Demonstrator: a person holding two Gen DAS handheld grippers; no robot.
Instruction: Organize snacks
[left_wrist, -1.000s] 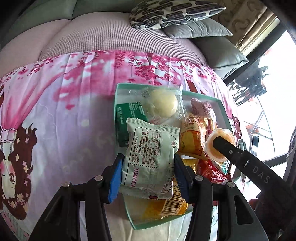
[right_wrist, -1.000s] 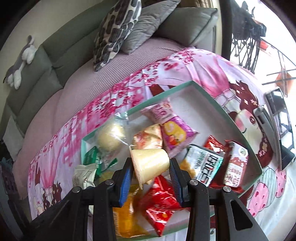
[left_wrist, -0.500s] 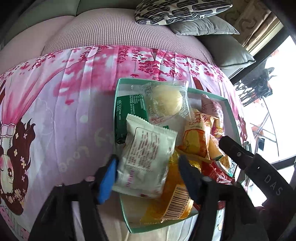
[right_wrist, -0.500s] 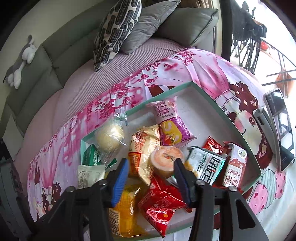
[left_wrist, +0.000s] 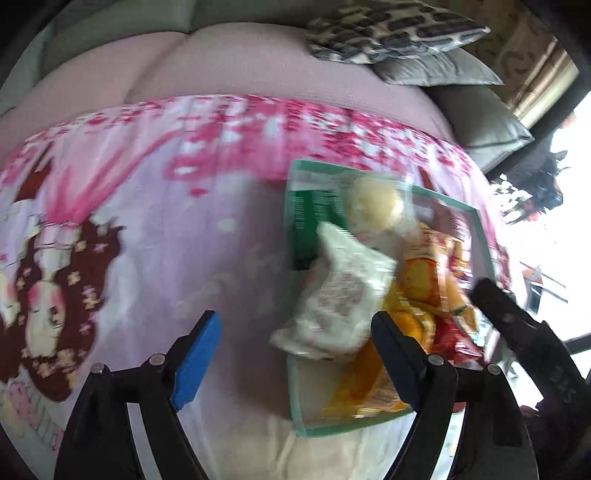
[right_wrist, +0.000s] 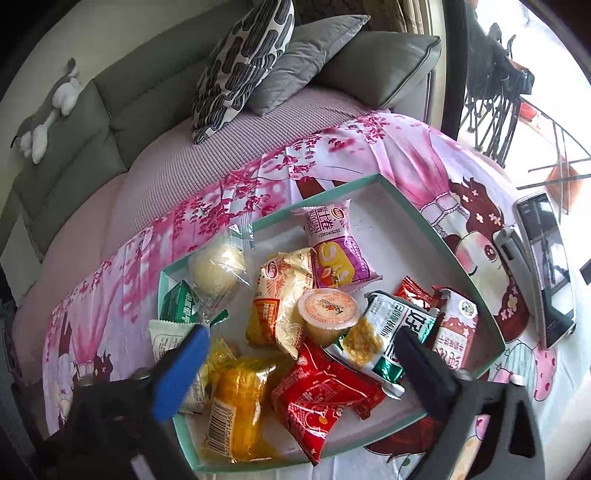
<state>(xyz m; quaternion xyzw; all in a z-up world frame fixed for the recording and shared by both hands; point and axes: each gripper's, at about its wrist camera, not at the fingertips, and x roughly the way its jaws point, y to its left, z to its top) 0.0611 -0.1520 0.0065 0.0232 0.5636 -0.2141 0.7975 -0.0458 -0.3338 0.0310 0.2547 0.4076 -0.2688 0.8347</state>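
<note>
A teal-rimmed tray on the pink cloth holds several snack packs. The white packet lies at the tray's near left edge; in the right wrist view it is partly behind my finger. The orange jelly cup rests among the packs mid-tray. My left gripper is open and empty, near the tray's left edge. My right gripper is open and empty above the tray's front. Its arm shows in the left wrist view.
A phone lies on the cloth right of the tray. Cushions and a sofa back stand behind. A plush toy sits on the sofa. The left wrist view is motion-blurred.
My left gripper opened and dropped the white packet into the tray, then drew left. My right gripper opened, left the jelly cup in the tray and pulled back.
</note>
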